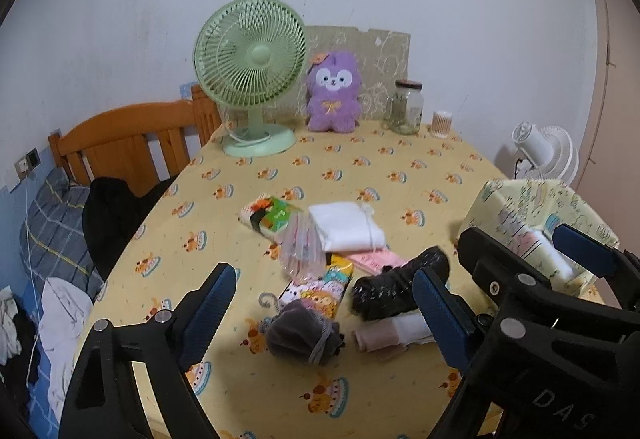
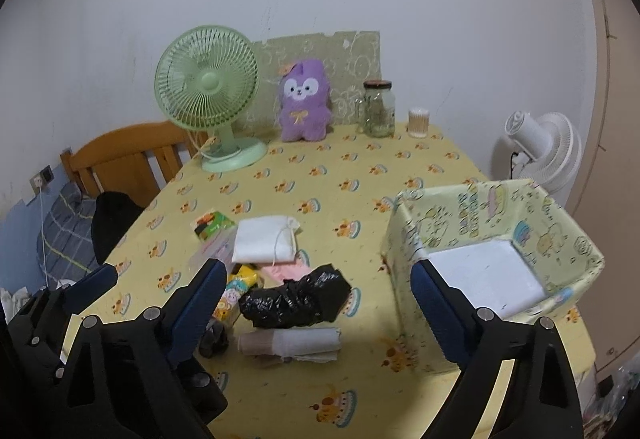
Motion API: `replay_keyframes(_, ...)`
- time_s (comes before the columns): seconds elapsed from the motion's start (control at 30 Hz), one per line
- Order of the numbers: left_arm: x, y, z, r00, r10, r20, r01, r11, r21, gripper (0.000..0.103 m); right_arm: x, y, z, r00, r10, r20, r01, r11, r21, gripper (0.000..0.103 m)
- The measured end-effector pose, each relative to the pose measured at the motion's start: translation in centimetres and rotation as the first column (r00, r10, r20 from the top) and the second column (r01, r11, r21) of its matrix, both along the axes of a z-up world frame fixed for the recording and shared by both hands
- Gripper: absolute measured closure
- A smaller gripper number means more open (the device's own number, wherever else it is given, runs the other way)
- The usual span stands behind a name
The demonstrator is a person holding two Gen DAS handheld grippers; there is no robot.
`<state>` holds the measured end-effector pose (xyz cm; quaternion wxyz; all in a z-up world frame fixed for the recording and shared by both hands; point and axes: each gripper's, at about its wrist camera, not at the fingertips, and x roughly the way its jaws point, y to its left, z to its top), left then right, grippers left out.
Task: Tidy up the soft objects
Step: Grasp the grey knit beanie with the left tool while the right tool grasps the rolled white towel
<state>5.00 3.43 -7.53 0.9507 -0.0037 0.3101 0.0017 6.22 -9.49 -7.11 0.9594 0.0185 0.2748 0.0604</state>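
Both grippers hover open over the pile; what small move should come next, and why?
Probably lower the right gripper onto the black bag bundle: it lies nearest between its open fingers, untouched, and the box beside it holds only white padding.

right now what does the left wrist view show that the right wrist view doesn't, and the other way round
Only the left wrist view shows the whole grey pouch lying in front of the left gripper, and the bedding beside the table.

Only the right wrist view shows inside the box: a white sheet on its floor.

Both show the green fan, purple plush, jar, black bag and folded white cloth.
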Motion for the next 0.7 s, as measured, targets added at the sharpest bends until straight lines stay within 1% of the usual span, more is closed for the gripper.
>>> replay_keyframes(0.27, 1.0, 0.6, -2.8, 0.998, -0.014, -0.063, 0.013, 1.0, -0.009, 0.012, 1.1, 1.5, -2.4, 0.999, 0.019, -0.029, -0.02, 0.999, -0.028, 0.009)
replay_keyframes(0.4, 1.5, 0.9, -4.2, 0.995, -0.004, -0.102, 0.002, 1.0, -0.016, 0.012, 2.0, 1.9, -4.0, 0.997, 0.03, -0.076, -0.032, 0.999, -0.026, 0.011)
replay_keyframes(0.5, 1.6, 1.0, -5.1, 0.993, 0.01, -0.115, -0.012, 1.0, -0.011, 0.012, 2.5, 2.1, -5.1, 0.994, 0.042, -0.104, -0.044, 0.999, -0.021, 0.011)
replay_keyframes(0.7, 2.3, 0.9, -7.3, 0.985, 0.018, -0.17, -0.02, 1.0, -0.009, 0.013, 3.3, 1.9, -7.2, 0.986, 0.036, -0.161, -0.041, 0.999, -0.028, 0.012)
